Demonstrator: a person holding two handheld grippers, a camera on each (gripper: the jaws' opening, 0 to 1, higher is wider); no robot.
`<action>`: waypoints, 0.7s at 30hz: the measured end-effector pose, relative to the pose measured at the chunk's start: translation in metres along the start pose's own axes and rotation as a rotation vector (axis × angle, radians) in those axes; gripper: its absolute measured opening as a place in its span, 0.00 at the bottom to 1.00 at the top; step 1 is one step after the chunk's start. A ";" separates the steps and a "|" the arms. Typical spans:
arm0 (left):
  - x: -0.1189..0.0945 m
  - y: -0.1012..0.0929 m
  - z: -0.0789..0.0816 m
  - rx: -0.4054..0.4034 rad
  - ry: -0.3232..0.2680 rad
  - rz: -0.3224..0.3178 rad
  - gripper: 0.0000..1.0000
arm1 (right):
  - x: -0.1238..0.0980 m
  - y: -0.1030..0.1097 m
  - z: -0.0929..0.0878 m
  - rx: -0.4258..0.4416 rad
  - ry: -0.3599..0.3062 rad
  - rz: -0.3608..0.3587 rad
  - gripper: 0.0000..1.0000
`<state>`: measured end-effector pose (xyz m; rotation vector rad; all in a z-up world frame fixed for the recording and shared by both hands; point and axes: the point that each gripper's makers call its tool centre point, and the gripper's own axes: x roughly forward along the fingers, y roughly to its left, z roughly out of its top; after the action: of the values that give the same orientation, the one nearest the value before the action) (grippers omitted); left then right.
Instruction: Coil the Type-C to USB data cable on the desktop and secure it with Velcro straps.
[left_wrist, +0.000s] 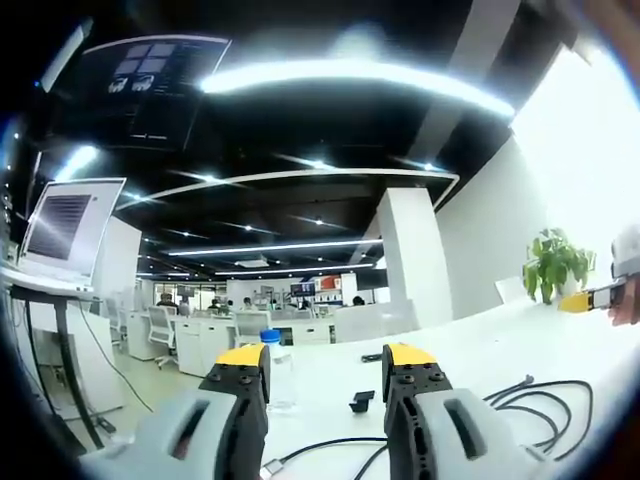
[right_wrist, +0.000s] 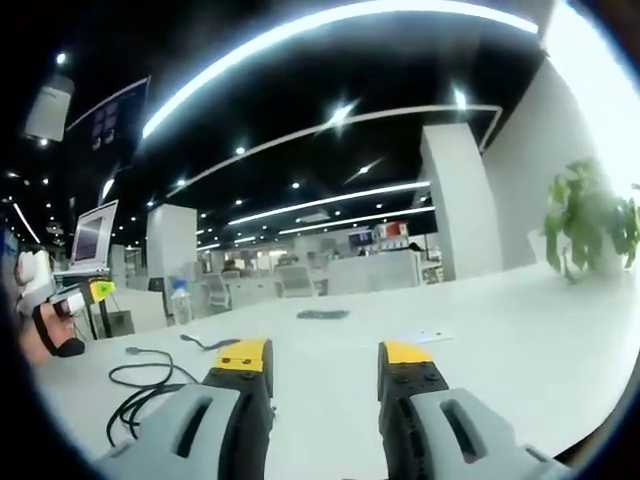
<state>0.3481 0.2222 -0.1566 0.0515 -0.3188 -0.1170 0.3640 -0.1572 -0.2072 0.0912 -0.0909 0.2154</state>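
In the left gripper view, the left gripper (left_wrist: 325, 365) is seen nearest, its two yellow-tipped jaws held wide apart with nothing between them and nothing touched. Past them the black cable (left_wrist: 535, 398) lies loose on the white table (left_wrist: 480, 350), looped at the right, with one strand run leftward between the jaws to a plug (left_wrist: 270, 467) low in the frame. A small black strap (left_wrist: 361, 402) rests between the jaws further back, and a clear bottle (left_wrist: 275, 365) with a blue cap stands by the left jaw. The right gripper (left_wrist: 590, 298) is seen at the far right edge.

In the right gripper view, the right gripper (right_wrist: 322, 357) is likewise spread wide and empty. The cable (right_wrist: 140, 385) lies in loose loops to the left of the jaws, a plug (right_wrist: 131, 351) at its far end. The left gripper (right_wrist: 95, 291) is seen at the left edge.
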 end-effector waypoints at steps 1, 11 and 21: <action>0.000 0.000 0.000 -0.001 -0.001 0.000 0.46 | 0.000 0.002 0.000 -0.003 0.001 0.006 0.41; -0.001 0.003 0.005 0.013 -0.016 0.011 0.46 | 0.005 0.044 -0.004 -0.054 0.003 0.128 0.38; 0.001 0.001 0.000 0.030 0.000 0.011 0.46 | 0.010 0.097 -0.010 -0.166 0.011 0.265 0.39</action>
<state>0.3493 0.2230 -0.1561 0.0795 -0.3209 -0.1015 0.3533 -0.0603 -0.2081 -0.0880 -0.1099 0.4720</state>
